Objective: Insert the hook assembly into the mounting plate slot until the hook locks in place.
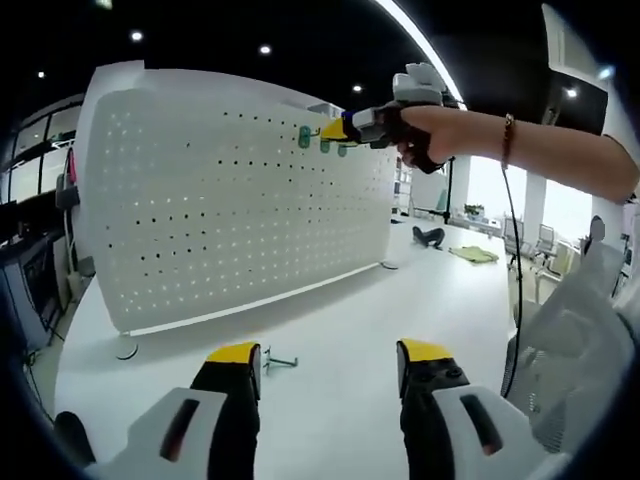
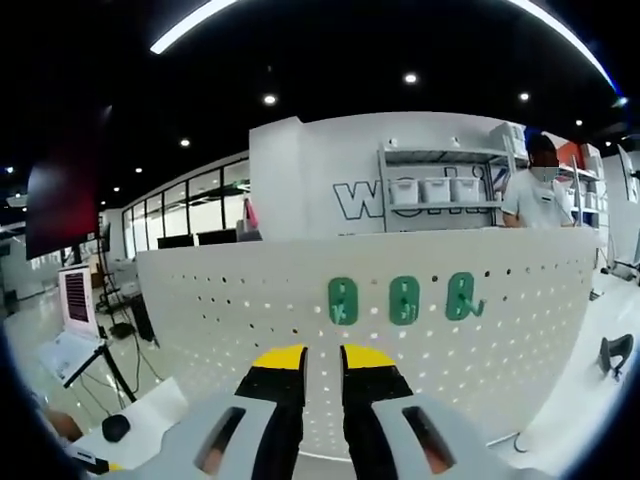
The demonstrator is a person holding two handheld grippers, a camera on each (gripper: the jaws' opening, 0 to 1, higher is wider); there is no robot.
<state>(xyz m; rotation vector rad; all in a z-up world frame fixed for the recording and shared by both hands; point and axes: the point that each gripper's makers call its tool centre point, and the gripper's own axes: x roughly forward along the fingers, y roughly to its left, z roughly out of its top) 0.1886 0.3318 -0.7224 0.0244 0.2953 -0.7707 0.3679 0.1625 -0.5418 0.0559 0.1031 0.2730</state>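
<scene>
Left gripper point(image 1: 328, 358) hovering wide open above a hook point(image 1: 278, 361) on the desk point(image 1: 400, 300); right gripper point(image 2: 321, 357) facing the pegboard point(image 2: 400, 340), jaws nearly closed and empty.

White perforated pegboard point(image 1: 230, 190) stands upright on the white table point(image 1: 400, 320). Three green plastic hooks point(image 2: 403, 300) sit side by side on it. A small metal hook point(image 1: 277, 361) lies before it.
</scene>
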